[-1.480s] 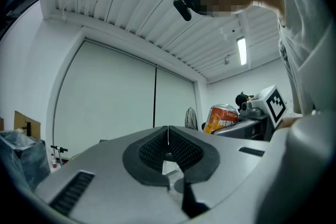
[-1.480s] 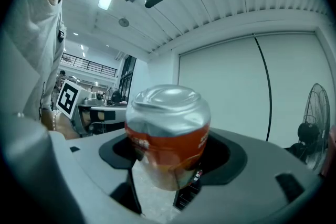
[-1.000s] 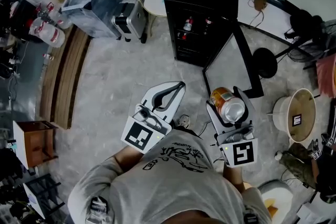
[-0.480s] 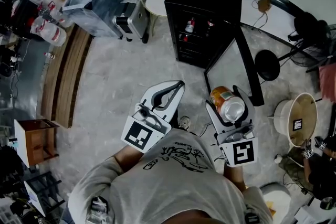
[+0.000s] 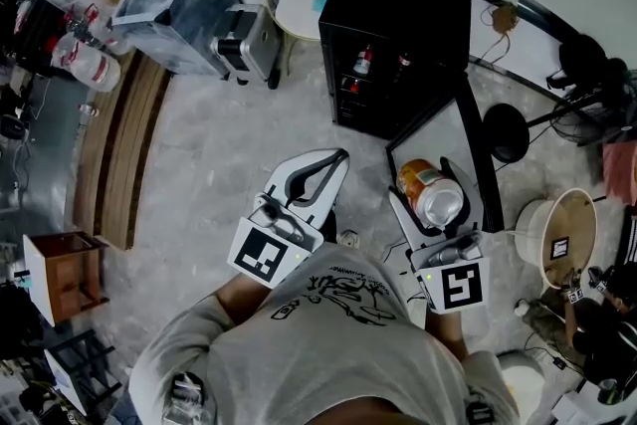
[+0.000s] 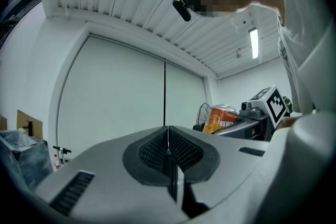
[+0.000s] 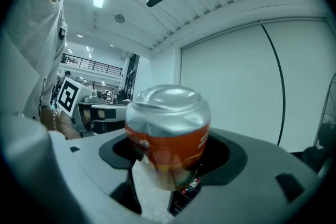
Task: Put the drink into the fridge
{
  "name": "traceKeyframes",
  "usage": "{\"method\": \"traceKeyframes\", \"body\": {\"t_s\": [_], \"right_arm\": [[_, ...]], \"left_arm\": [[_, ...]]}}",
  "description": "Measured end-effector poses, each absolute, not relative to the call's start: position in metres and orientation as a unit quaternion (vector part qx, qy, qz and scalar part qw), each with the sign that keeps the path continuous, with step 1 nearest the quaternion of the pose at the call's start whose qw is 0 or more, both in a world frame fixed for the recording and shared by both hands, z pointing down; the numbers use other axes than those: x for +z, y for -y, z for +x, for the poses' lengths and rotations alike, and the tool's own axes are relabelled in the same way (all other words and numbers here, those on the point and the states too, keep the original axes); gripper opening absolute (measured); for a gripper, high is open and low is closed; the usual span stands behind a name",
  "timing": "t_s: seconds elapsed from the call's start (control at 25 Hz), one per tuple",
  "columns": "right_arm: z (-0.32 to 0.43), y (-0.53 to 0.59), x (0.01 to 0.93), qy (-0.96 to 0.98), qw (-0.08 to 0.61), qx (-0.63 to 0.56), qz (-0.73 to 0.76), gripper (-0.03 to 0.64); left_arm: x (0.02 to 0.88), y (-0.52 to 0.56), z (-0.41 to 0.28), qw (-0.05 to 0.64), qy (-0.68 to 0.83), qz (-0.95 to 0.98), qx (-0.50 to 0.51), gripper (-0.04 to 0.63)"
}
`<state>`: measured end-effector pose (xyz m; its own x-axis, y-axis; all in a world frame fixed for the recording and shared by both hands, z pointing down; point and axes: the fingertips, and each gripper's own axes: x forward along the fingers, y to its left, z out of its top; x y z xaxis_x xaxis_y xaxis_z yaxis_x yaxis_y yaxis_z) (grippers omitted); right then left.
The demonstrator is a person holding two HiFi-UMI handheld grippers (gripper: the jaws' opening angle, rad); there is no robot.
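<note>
The drink is an orange can with a silver top (image 5: pixel 430 193). My right gripper (image 5: pixel 425 180) is shut on its sides and holds it above the floor; in the right gripper view the can (image 7: pixel 168 134) fills the gap between the jaws. The black fridge (image 5: pixel 418 0) stands ahead, with its glass door (image 5: pixel 468 149) swung open toward me and bottles (image 5: pixel 363 62) on a shelf inside. My left gripper (image 5: pixel 336 159) floats beside the right one, shut and holding nothing. In the left gripper view its pads (image 6: pixel 157 147) are pressed together, and the can (image 6: pixel 220 118) shows off to the right.
A white round stool (image 5: pixel 294 10) and a grey case (image 5: pixel 247 37) stand left of the fridge. A wooden bench (image 5: pixel 119 144) runs along the left. A black stand base (image 5: pixel 506 129) and a round tub (image 5: pixel 557 229) sit to the right of the door.
Both grippers and the can have drifted a little closer to the open fridge door. The grip on the can looks the same.
</note>
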<state>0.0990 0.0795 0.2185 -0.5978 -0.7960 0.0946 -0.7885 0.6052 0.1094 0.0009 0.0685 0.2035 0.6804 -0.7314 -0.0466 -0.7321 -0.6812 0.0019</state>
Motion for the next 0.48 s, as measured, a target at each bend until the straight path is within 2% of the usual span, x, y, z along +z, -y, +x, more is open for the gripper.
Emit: {"method": "traceKeyframes", "body": {"t_s": [0.48], "right_arm": [[0.045, 0.008, 0.203, 0.886, 0.049, -0.028, 0.46, 0.342]], "left_arm": [[0.198, 0.018, -0.051, 0.011, -0.39, -0.92, 0.032, 0.021]]}}
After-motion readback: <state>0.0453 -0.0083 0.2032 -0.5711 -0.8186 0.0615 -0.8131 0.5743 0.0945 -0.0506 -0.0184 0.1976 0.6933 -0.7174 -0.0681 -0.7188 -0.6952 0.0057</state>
